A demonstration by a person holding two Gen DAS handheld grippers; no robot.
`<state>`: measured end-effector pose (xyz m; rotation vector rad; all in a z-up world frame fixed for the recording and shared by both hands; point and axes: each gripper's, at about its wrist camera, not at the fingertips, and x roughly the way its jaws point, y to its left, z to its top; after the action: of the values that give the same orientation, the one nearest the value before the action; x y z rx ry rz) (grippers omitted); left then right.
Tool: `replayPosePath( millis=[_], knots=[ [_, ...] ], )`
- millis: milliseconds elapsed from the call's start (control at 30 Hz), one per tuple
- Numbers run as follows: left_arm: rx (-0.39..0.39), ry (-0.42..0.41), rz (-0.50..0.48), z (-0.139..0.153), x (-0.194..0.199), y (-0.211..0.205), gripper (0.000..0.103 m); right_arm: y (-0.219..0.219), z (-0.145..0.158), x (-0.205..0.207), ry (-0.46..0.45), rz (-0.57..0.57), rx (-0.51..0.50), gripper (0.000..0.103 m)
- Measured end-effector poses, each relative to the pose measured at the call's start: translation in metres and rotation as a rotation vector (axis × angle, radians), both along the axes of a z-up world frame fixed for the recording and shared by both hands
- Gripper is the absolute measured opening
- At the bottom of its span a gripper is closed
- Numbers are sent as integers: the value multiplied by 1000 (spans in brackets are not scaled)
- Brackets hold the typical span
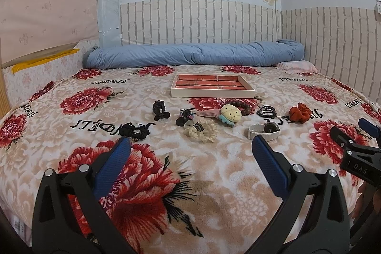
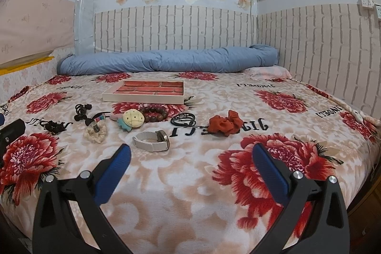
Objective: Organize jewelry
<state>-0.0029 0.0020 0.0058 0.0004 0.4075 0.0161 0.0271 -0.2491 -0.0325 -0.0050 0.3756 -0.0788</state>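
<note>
1. Both grippers hover over a floral blanket (image 1: 214, 170), jaws spread wide and holding nothing: left gripper (image 1: 190, 154), right gripper (image 2: 191, 158).
2. A white-strapped watch (image 2: 152, 140) lies just beyond the right gripper's left fingertip; a rust scrunchie (image 2: 225, 123) sits farther ahead, between the jaws.
3. A cream scrunchie (image 1: 201, 131) lies ahead of the left gripper, between its jaws.
4. The brick-lined tray (image 1: 212, 94) stands beyond the row of accessories, well apart from both grippers.
</note>
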Motion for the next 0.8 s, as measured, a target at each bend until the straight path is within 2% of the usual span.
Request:
replayPosePath(
  millis=[800],
  knots=[
    [12, 0, 6, -2, 1, 6, 98, 1, -8, 7, 25, -2, 3, 99]
  ],
)
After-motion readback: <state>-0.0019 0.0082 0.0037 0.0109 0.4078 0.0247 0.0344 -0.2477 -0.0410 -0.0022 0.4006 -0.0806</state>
